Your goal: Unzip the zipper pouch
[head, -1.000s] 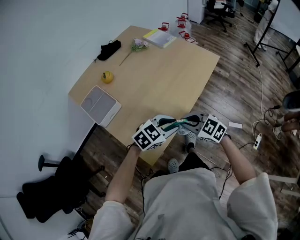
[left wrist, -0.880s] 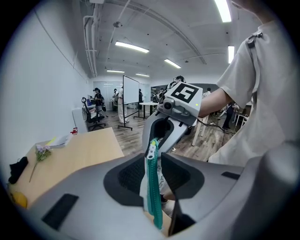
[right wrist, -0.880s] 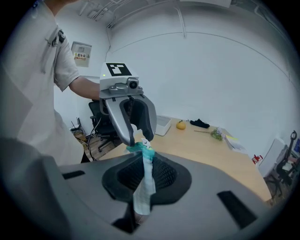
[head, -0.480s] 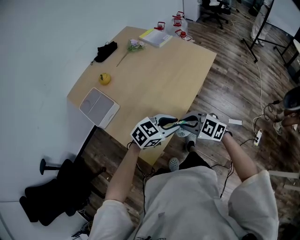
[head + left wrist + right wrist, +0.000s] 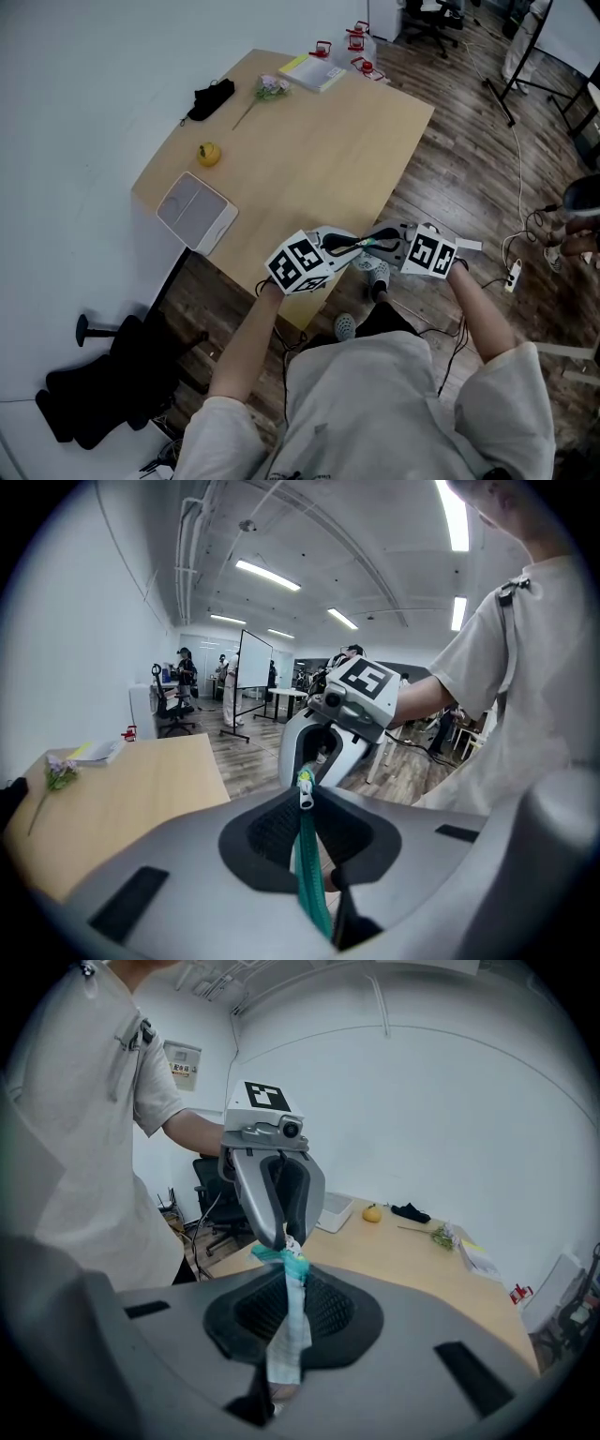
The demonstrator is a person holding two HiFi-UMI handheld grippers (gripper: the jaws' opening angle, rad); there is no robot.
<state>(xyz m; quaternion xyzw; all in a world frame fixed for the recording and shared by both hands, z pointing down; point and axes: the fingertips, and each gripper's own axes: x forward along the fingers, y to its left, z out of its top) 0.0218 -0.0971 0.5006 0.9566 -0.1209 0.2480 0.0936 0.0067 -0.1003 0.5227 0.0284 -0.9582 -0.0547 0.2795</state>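
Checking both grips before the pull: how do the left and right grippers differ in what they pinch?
The left gripper pinches the teal zipper tape, with the slider at its tips; the right gripper pinches a pale fabric end. The left gripper's jaws have just been closing on the tape; the right gripper's are clamped. Both face each other, gripping one pouch held in the air.
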